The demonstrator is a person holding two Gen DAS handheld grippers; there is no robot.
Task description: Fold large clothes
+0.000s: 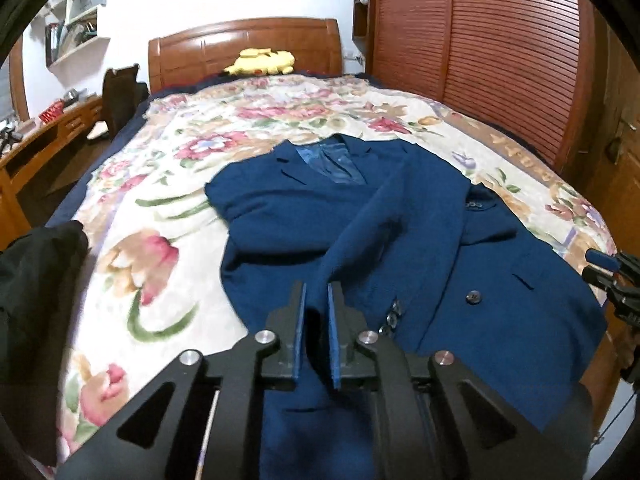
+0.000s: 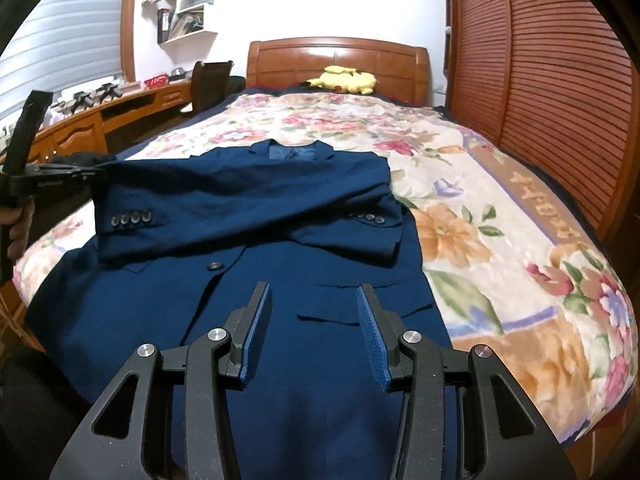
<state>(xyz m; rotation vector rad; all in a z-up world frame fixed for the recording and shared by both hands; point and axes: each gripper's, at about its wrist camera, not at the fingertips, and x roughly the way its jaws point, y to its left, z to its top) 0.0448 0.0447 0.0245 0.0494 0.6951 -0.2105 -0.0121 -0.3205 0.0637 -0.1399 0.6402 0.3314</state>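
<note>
A navy blue blazer (image 1: 460, 240) lies face up on the floral blanket (image 1: 168, 184), collar toward the headboard. My left gripper (image 1: 317, 292) is shut on the cuff of the blazer's sleeve (image 1: 360, 232), which runs across the chest. In the right wrist view the left gripper (image 2: 86, 174) holds that sleeve (image 2: 224, 208) at its buttoned cuff, lifted at the left. The other sleeve lies folded across the blazer (image 2: 304, 300). My right gripper (image 2: 314, 296) is open and empty above the blazer's lower front, near a pocket flap; it also shows at the right edge of the left wrist view (image 1: 600, 266).
A yellow plush toy (image 1: 262, 62) lies by the wooden headboard (image 1: 244, 46). A slatted wooden wardrobe (image 1: 500, 48) stands along the bed's right side. A desk (image 2: 104, 118) and dark chair (image 2: 212, 80) stand to the left. Dark clothing (image 1: 36, 280) lies at the blanket's left edge.
</note>
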